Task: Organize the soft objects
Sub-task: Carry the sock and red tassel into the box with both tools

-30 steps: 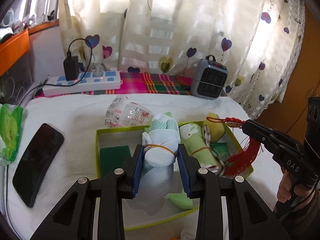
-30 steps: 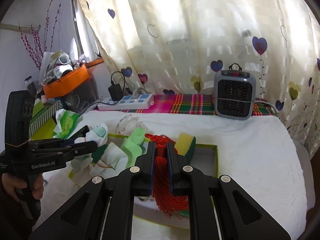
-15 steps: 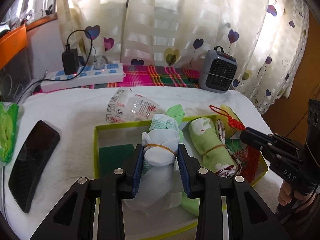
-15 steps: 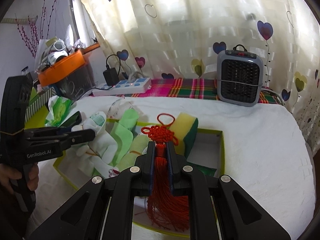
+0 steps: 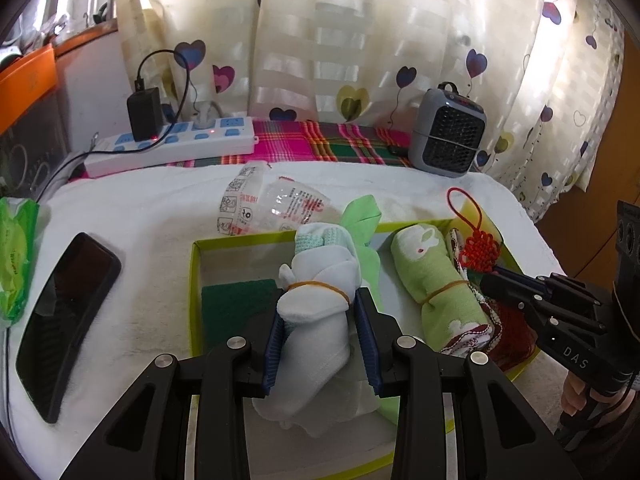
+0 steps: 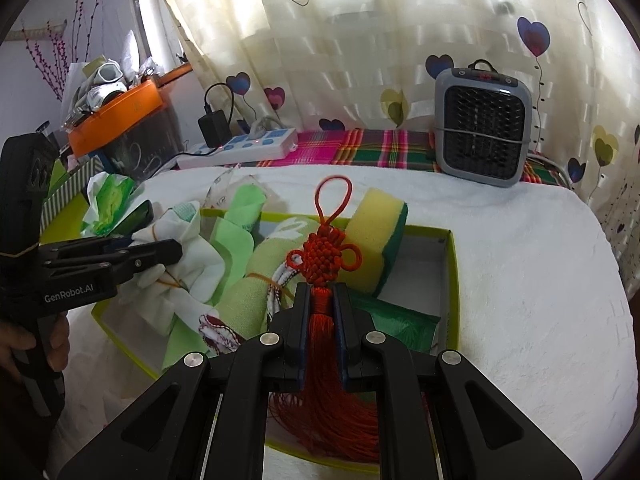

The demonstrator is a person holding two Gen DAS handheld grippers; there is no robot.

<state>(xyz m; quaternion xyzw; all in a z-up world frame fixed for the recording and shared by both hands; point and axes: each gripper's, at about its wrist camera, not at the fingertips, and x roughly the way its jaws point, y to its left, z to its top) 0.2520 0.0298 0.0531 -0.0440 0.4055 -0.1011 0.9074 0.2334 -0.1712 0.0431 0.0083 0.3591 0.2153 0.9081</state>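
Observation:
A shallow box with a lime-green rim lies on the white towel. My left gripper is shut on a white cloth bundle bound with a rubber band, low over the box's middle. To its right a green rolled towel lies in the box. My right gripper is shut on a red knotted tassel, whose fringe hangs into the box's right part. A yellow sponge leans behind the knot. A dark green scouring pad lies at the box's left.
A black phone and a green tissue pack lie left of the box. A crumpled clear wrapper sits just behind it. A power strip and a small grey heater stand by the curtain.
Both grippers have sunk toward the box with their loads. The tassel's fringe, earlier hanging above the rim, now trails inside the box. Neither grip has changed.

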